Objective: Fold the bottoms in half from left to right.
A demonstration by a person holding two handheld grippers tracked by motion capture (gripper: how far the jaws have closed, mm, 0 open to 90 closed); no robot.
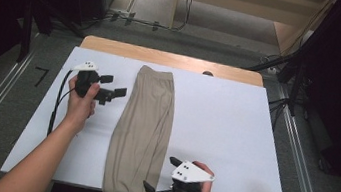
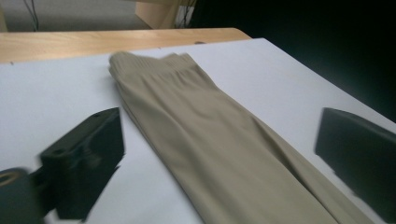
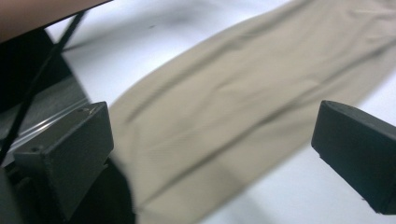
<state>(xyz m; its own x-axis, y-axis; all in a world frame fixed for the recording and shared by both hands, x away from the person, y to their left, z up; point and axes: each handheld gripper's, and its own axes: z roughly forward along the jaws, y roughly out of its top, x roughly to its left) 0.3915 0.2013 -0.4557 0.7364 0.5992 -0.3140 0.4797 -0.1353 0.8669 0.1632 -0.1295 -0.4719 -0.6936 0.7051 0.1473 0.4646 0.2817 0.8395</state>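
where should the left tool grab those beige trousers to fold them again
Probably at the ribbed waistband end of the beige trousers, coming in from their left edge, where the open left tool already waits. The cloth lies flat in a long narrow strip on the white board, so that near corner edge is the easiest to pinch.

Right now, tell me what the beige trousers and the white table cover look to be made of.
Beige trousers: soft fabric, probably a fine ribbed knit; matte, lying limp and folded lengthwise, with faint lengthwise ribs and a gathered elastic-looking waistband.
White table cover: looks like a smooth, stiff matte sheet, perhaps board or plastic; flat, straight-edged, no wrinkles. It lies on a table that looks wooden.
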